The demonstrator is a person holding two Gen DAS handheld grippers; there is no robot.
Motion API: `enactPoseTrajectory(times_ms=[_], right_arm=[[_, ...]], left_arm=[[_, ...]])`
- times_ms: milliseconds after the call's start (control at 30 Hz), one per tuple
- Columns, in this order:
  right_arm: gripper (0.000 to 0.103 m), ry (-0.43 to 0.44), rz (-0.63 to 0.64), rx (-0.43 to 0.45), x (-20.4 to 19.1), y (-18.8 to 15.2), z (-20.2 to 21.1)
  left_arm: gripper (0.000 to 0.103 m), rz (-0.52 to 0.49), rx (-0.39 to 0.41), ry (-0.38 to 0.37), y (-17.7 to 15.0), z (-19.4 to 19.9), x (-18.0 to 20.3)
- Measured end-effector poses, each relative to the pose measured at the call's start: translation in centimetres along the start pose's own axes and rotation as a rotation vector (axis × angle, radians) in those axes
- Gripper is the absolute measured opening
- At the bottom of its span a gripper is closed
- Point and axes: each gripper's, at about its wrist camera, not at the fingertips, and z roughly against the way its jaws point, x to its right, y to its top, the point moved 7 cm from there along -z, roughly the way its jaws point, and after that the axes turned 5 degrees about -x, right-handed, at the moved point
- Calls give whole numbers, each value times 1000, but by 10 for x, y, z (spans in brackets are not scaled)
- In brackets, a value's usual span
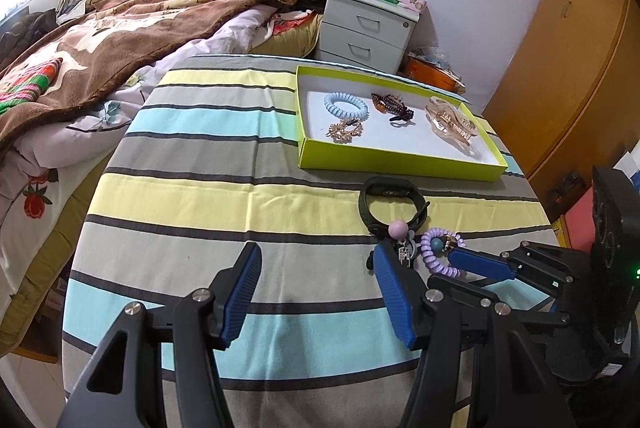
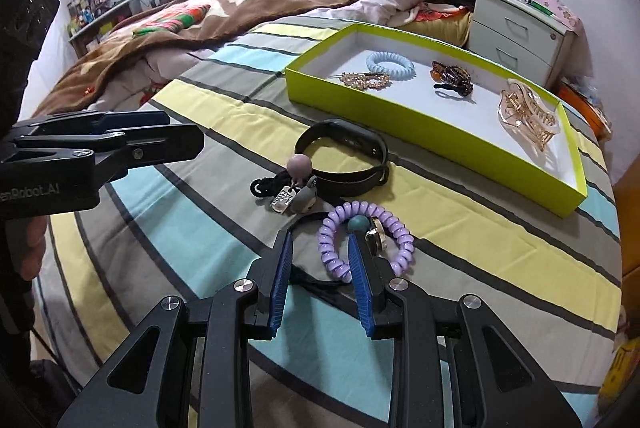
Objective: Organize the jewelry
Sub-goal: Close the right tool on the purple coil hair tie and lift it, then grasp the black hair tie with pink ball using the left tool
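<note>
The right gripper (image 2: 320, 260) tilts steeply down toward the striped table (image 2: 460, 236). Its fingers (image 2: 282, 276) stand partly apart and grip nothing: the right-hand pad sits inside the loop of a purple coil hair tie (image 2: 340, 262), and the near side of that coil lies in the gap between the two pads, with no clear press on it. A thin black cord (image 2: 316, 278) also runs through the gap. A teal bead (image 2: 357, 223) and a small metal charm (image 2: 376, 234) sit in the coil just past the fingertip.

The left gripper (image 1: 316, 268) also points down at the table, its ribbed blue fingers (image 1: 242, 292) wide apart over bare cloth, holding nothing. Its right-hand finger ends just beside a keyring cluster (image 2: 290, 194) with a round mauve ball (image 2: 299, 164).

Just beyond the cluster lies a black wristband (image 2: 344, 158), a smooth rubbery loop resting on the cloth. Further out stands a shallow lime-green tray (image 2: 424, 144) with a white floor. In it lie a pale blue coil hair tie (image 2: 390, 64), a gold beaded bracelet (image 2: 366, 81), a dark tortoiseshell hair clip (image 2: 452, 76) and a clear amber claw clip (image 2: 528, 118). A bed with a brown blanket (image 2: 260, 0) stands behind the table.
</note>
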Motion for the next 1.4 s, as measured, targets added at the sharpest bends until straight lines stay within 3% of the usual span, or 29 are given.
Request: enactPoseTrajectory(times_ms=[133,367,867,1100,1400], right_arm=[[29,-30,20,-20,0,-1,-5],[10,-90,15,-18,5,0,-4],[10,-18,-92,149,21,5,41],[10,-38,-153,205,37,2,56],[10,-49,-179,240,46,-6,69]], left_arm=[[60,0,-4,-5,-1,-2,-1],[60,4,-11,-10,-1,-5,-1],[60,-19,-38,-51,-2,-14,13],[60,-60,-69,-91,-4,-28,35],[60,-114,-103,-70,-5,-49,55]])
